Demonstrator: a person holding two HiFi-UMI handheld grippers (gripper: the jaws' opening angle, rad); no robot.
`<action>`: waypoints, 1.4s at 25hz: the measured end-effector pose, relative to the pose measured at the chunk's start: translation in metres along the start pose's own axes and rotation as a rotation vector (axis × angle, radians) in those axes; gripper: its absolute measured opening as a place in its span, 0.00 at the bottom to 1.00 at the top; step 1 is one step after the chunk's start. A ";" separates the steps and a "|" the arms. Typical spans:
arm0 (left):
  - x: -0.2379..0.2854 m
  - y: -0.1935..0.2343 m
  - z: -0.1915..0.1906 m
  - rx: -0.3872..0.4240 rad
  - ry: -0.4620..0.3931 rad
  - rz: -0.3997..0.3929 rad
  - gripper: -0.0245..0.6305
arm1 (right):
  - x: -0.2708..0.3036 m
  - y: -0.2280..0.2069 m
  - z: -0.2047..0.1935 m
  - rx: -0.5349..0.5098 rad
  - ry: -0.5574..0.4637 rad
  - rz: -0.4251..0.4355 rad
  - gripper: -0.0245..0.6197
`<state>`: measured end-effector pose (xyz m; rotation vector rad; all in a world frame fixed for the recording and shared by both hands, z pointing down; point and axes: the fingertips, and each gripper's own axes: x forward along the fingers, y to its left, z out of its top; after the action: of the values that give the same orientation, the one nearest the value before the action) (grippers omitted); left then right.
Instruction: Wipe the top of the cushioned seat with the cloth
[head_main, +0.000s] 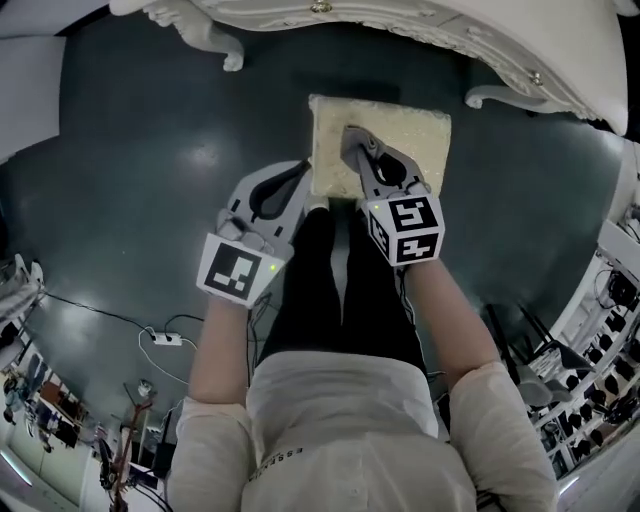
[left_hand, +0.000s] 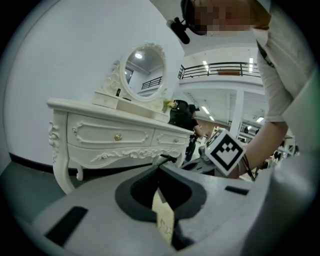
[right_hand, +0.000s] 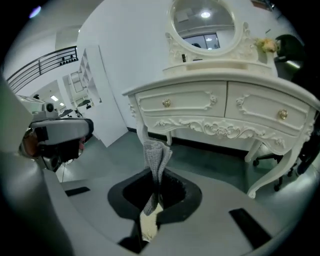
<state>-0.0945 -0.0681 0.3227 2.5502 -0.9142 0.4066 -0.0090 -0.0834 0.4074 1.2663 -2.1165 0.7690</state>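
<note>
Dark grey-green floor (head_main: 130, 150), glossy, w/ one white power strip (head_main: 163, 339) lying far left. The left gripper (head_main: 303, 168) is matte grey plastic w/ curved arms. Its tips sit just beside the seat's left edge. In the left gripper view its jaws are pressed together w/ nothing between them, only a cream sliver showing below. Two b/w marker cubes, one per gripper (head_main: 240, 268) (head_main: 405, 228).

One cushioned seat (head_main: 420, 140), centre: cream, nubbly fabric, rectangular, flat top, set on the floor just in front of the dressing table (head_main: 400, 20). The right gripper (head_main: 350, 135) lies over the seat's near-left part.

One cloth (right_hand: 155, 155): grey, waffle-knit, folded lengthwise into a narrow strip. The right gripper's jaws pinch its lower end and the rest stands up past the tips. Can't tell from here whether it touches the seat; from the head view it's mostly hidden under the gripper.

The dressing table is white-painted and curved-fronted, w/ carved scrollwork along the apron. It has two drawers, each w/ one small brass-look knob (right_hand: 166, 103) (right_hand: 283, 114), plus cabriole legs and one oval mirror (right_hand: 202, 17) in a carved frame on top.
</note>
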 end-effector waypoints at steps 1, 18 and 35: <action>0.005 0.004 -0.007 0.005 0.010 -0.001 0.04 | 0.013 -0.004 -0.005 0.001 0.007 0.001 0.08; 0.058 0.064 -0.107 -0.040 0.008 0.128 0.04 | 0.163 -0.038 -0.088 -0.027 0.144 0.061 0.08; 0.097 0.040 -0.124 -0.048 0.019 0.124 0.04 | 0.172 -0.066 -0.108 -0.083 0.201 0.120 0.08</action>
<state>-0.0652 -0.0921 0.4804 2.4496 -1.0655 0.4391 -0.0016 -0.1331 0.6145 0.9833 -2.0516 0.8147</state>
